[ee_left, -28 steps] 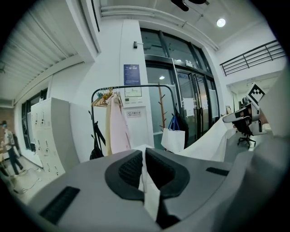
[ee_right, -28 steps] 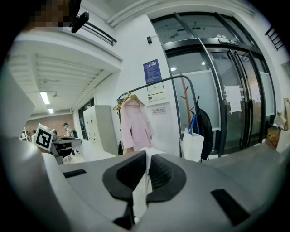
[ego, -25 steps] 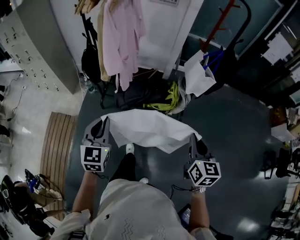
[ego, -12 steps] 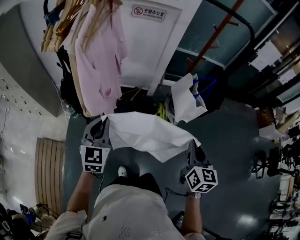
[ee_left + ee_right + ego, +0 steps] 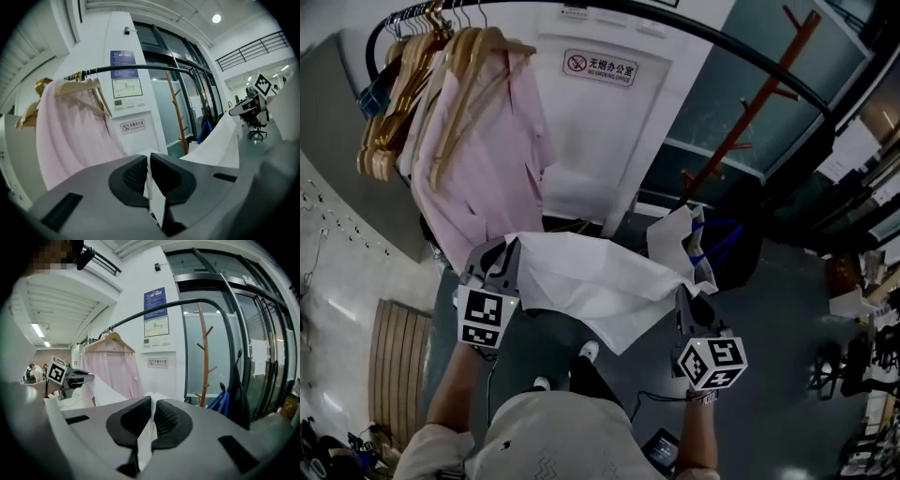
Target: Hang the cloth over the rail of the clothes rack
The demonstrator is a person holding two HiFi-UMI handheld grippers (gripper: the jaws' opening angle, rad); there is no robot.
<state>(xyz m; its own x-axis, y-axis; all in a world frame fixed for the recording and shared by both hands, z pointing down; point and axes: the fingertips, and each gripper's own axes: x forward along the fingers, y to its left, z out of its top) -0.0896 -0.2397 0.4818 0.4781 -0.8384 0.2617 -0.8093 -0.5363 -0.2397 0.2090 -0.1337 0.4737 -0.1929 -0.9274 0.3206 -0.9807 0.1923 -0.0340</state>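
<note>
A white cloth (image 5: 600, 277) hangs stretched between my two grippers, sagging in the middle. My left gripper (image 5: 502, 258) is shut on its left corner, and the cloth (image 5: 152, 183) shows pinched between the dark pads. My right gripper (image 5: 682, 302) is shut on the right corner, with the cloth (image 5: 147, 427) clamped in its jaws. The black rail (image 5: 712, 47) of the clothes rack curves overhead, above and beyond the cloth. The same rail (image 5: 140, 69) crosses the left gripper view, and the rail (image 5: 187, 303) arches through the right gripper view.
Pink shirts (image 5: 487, 159) on wooden hangers (image 5: 441, 66) fill the rail's left end. A red-brown coat stand (image 5: 759, 98) rises at the right, with a white bag (image 5: 675, 248) and a blue bag (image 5: 717, 244) at its foot. A white door with a no-smoking sign (image 5: 602, 66) stands behind.
The head view has tilted upward, bringing the rail and hangers into sight. Both grippers have lifted the cloth slightly and still hold it.
</note>
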